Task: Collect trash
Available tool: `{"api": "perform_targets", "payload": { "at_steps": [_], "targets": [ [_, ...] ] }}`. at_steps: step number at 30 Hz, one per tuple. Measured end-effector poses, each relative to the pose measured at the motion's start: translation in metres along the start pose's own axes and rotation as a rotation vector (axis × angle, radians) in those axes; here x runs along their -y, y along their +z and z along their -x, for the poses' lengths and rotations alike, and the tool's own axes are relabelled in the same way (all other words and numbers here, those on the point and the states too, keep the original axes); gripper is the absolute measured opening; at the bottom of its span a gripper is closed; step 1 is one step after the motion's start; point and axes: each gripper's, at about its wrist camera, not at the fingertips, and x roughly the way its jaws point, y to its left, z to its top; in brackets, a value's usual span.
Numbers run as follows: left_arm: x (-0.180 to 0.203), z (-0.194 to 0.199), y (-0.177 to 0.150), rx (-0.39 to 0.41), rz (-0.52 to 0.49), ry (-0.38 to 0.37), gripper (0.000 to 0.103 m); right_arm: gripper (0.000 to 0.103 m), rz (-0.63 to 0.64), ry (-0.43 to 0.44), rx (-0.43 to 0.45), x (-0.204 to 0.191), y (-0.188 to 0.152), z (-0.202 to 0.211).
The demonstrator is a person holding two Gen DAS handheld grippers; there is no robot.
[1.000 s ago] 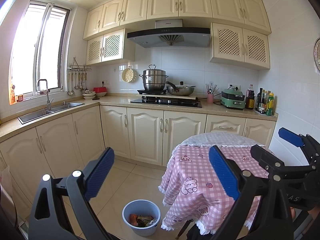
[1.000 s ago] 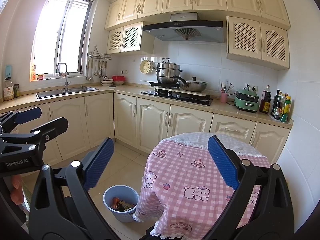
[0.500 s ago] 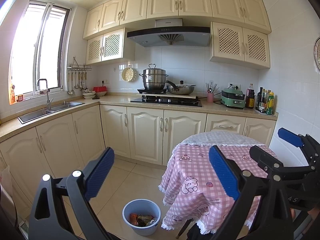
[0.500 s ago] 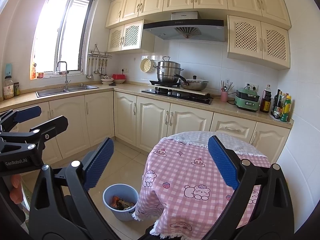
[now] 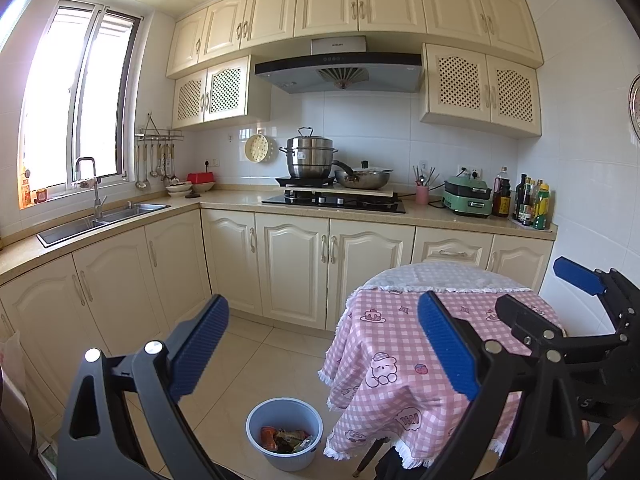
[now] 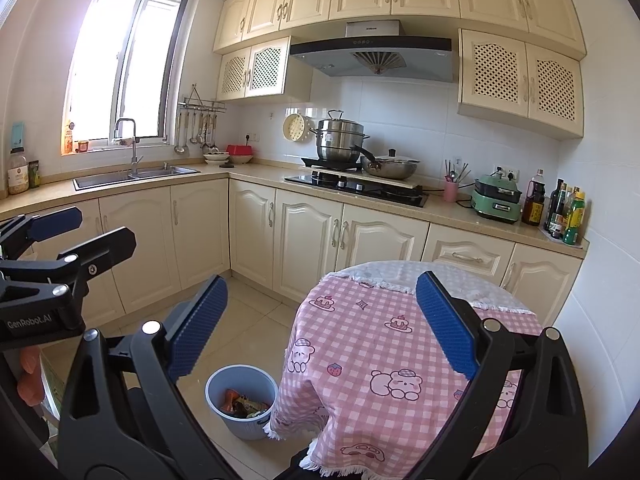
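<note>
Pink checked tablecloth (image 5: 404,344) is covering the table at lower right; blue bin (image 5: 284,432) is holding wrappers at bottom centre; left gripper (image 5: 322,348) and right gripper (image 6: 320,322) are gaping wide, empty.

Bright daylight glares through the window (image 5: 80,104); fisheye edges curve

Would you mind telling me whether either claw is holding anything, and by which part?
Nothing is held: the left claw and right claw are both open and empty.
</note>
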Motion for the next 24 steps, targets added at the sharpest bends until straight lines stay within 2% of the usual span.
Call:
{"api": "perform_targets", "payload": {
  "at_steps": [24],
  "targets": [
    [-0.0018, -0.0051, -0.0035, -0.008, 0.001, -0.001, 0.093, 0.094, 0.006, 0.006, -0.009, 0.0007, -0.002, -0.0052]
  ]
}}
